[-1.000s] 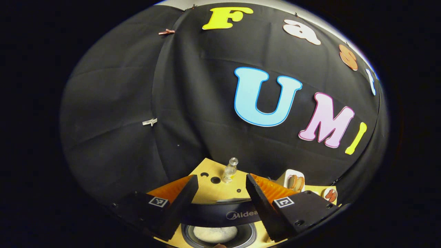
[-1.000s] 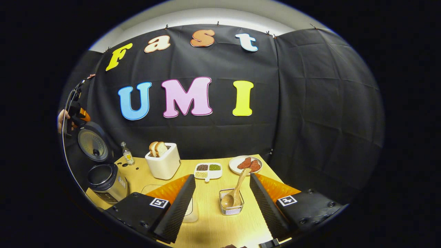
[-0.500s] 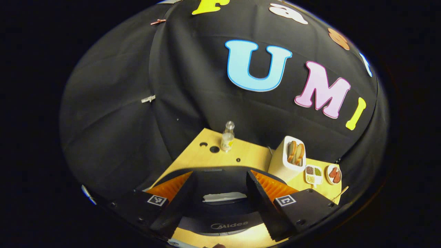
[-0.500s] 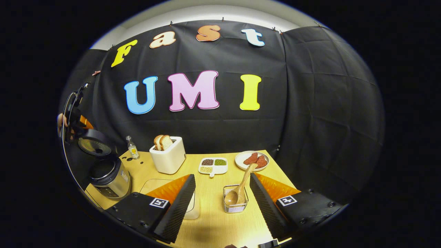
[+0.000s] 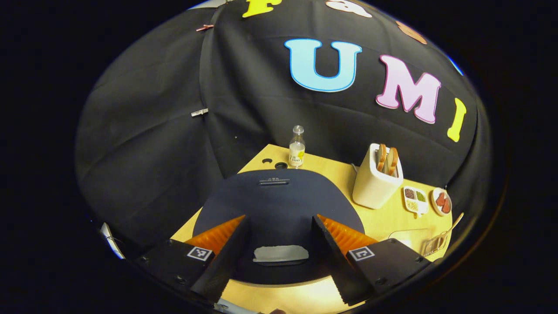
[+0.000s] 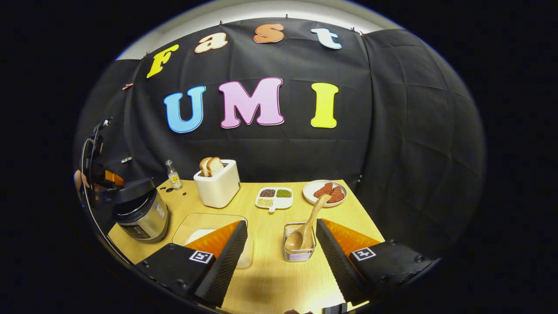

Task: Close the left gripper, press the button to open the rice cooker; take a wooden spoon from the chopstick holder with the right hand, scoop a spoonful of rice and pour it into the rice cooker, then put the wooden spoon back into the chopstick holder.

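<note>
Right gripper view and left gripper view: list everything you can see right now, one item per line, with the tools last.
Table: one, light wood, under everything.
Rice cooker: one, steel body with dark lid, table's left edge; lid looks nearly down.
Rice container: one, clear with white rice, front left.
Bottle: one, clear with yellow label, back left.
Toaster: one, white, two bread slices in it, back centre.
Divided dish: one, white, holding dark, green and pale grains, centre.
Plate: one, white, red slices on it, back right.
Chopstick holder: one, wire, front centre.
Wooden spoon: one, leaning in the holder.
Left tool: open, over the cooker lid.
Right tool: open, near the holder.
</note>
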### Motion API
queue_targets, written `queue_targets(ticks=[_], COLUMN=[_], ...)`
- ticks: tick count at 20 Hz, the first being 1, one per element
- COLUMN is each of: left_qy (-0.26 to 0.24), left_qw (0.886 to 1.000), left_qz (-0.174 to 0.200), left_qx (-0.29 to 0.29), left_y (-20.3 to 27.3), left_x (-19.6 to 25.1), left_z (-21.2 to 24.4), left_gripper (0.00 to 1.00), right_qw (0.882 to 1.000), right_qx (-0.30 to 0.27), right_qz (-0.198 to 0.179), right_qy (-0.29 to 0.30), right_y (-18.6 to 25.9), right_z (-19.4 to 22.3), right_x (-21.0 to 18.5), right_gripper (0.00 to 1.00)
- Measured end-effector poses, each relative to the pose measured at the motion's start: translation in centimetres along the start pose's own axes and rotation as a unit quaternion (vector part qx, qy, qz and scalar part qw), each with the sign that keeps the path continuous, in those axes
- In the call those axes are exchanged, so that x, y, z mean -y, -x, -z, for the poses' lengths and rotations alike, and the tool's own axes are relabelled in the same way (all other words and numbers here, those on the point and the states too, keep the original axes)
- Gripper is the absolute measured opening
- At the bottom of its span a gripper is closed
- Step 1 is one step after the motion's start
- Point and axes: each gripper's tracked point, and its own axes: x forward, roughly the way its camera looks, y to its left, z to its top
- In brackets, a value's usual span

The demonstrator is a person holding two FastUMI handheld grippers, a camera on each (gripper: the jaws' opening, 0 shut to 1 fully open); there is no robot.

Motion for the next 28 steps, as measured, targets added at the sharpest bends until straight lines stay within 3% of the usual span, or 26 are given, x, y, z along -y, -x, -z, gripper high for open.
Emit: queue_targets(ticks=[4,12,19,22,25,28], left_qy=[-0.002,-0.007,-0.011,-0.001,0.035,0.034], left_qw=[0.999,1.000,0.999,0.998,0.991,0.983], left_qz=[0.001,-0.008,-0.005,-0.020,0.017,0.045], left_qx=[-0.033,0.027,0.048,0.065,0.127,0.176], left_y=[-1.0,-1.2,-1.0,0.9,5.0,9.9], left_x=[0.4,0.1,0.3,0.4,2.3,2.7], left_z=[3.6,3.4,3.6,3.0,1.1,-1.1], left_gripper=[0.98,1.00,1.00,0.98,0.96,0.95], right_qw=[1.000,0.999,0.998,0.998,0.999,0.997], right_qx=[-0.007,-0.029,-0.033,-0.017,0.021,0.067], right_qz=[-0.005,-0.009,-0.055,-0.056,-0.037,-0.004], right_qy=[0.002,-0.011,0.000,0.008,0.012,0.023], right_y=[0.1,0.1,-0.1,-0.1,0.7,2.9], right_z=[0.7,2.4,3.0,1.5,-1.6,-5.1], right_x=[0.5,2.0,2.3,3.0,3.3,2.9], right_gripper=[0.99,0.99,0.99,0.99,0.99,0.98])
